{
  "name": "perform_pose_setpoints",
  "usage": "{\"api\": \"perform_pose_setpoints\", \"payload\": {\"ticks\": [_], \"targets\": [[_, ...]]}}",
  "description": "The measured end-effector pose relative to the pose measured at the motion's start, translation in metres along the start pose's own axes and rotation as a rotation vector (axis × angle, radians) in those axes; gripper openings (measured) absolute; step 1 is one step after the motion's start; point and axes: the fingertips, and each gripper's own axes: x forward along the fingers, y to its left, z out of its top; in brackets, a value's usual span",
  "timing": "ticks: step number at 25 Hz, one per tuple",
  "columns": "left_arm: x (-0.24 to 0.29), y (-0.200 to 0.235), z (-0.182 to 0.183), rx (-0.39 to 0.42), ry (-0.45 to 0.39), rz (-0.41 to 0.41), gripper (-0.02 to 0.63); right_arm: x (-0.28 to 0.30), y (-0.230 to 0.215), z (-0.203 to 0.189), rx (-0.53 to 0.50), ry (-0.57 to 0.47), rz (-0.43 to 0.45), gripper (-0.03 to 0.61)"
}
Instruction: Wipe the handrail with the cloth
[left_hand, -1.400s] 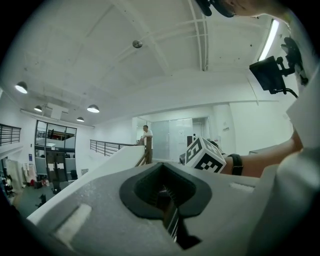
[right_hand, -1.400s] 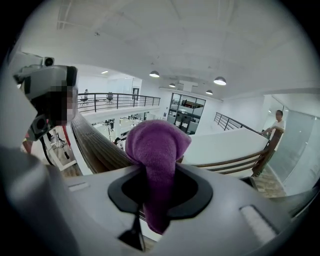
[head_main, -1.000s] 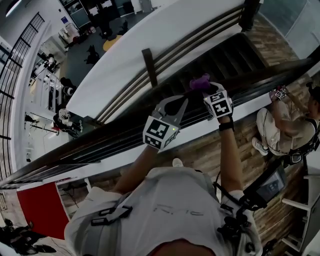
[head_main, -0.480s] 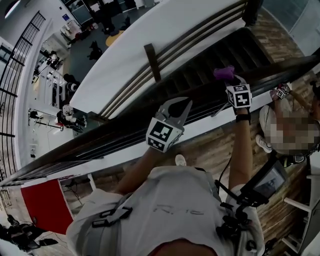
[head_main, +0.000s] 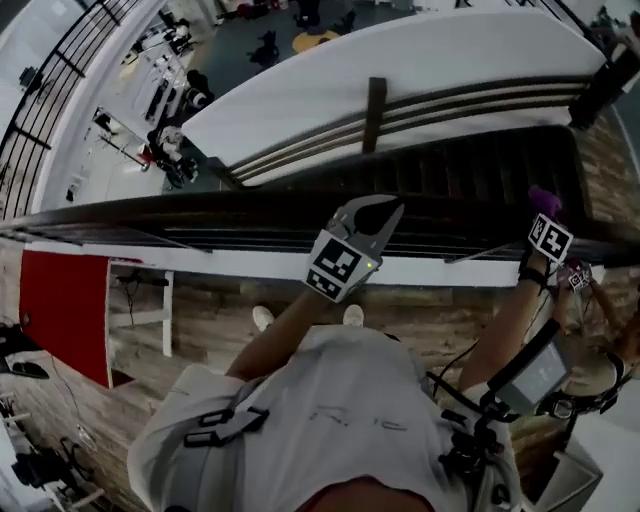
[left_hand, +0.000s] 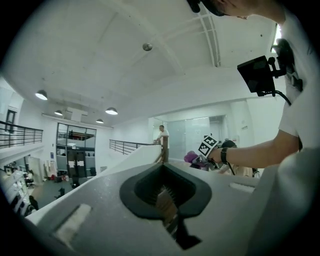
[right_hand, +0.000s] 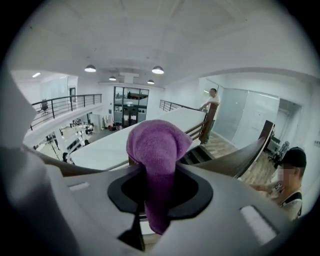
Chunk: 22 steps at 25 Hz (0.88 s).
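Observation:
The dark wooden handrail (head_main: 200, 215) runs across the head view from left to right. My right gripper (head_main: 540, 212) is over it at the far right, pointing downward. Its jaws are opening slightly, but still pinch the purple cloth (head_main: 544, 198). In the right gripper view the cloth (right_hand: 157, 145) bulges up out of the jaws, and the handrail (right_hand: 240, 159) curves away behind it. My left gripper (head_main: 390, 206) sits at the rail's middle, held level and shut on nothing. In its own view the left gripper (left_hand: 167, 202) shows only closed fingers, with the right hand and cloth (left_hand: 191, 157) beyond.
Beyond the rail a dark staircase (head_main: 470, 160) drops down beside a white sloped wall (head_main: 400, 60). A person with a cap (right_hand: 287, 175) crouches at the right by the rail. Another person (right_hand: 212, 102) stands far off at a post. A red panel (head_main: 60, 310) stands at lower left.
My right gripper has slid the cloth well to the right along the handrail. The left gripper has shifted a little along the rail's middle. The head view has swung, so the rail now lies level.

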Motion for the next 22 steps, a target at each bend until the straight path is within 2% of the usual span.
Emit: {"api": "perform_pose_setpoints", "payload": {"ticks": [2, 4, 6, 9, 12, 14, 18, 22], "targets": [[-0.033, 0.026, 0.0, -0.002, -0.011, 0.085, 0.002, -0.006, 0.048, 0.013, -0.033, -0.009, 0.037, 0.091], [-0.076, 0.053, -0.006, -0.011, -0.012, 0.179, 0.002, -0.022, 0.133, 0.032, -0.113, -0.089, 0.159, 0.091], [-0.126, 0.082, -0.015, -0.026, -0.009, 0.292, 0.002, -0.045, 0.24, 0.05, -0.23, -0.179, 0.325, 0.092], [-0.215, 0.131, -0.021, -0.051, -0.007, 0.509, 0.002, -0.092, 0.417, 0.072, -0.376, -0.291, 0.614, 0.093], [-0.309, 0.174, -0.023, -0.064, -0.012, 0.72, 0.002, -0.155, 0.572, 0.076, -0.497, -0.367, 0.876, 0.095], [-0.361, 0.19, -0.027, -0.073, -0.015, 0.819, 0.002, -0.194, 0.642, 0.065, -0.563, -0.392, 0.995, 0.095], [-0.453, 0.206, -0.035, -0.093, -0.02, 0.98, 0.002, -0.269, 0.753, 0.032, -0.671, -0.43, 1.195, 0.098], [-0.522, 0.212, -0.039, -0.107, -0.01, 1.087, 0.002, -0.332, 0.829, 0.001, -0.727, -0.457, 1.334, 0.1]]}}
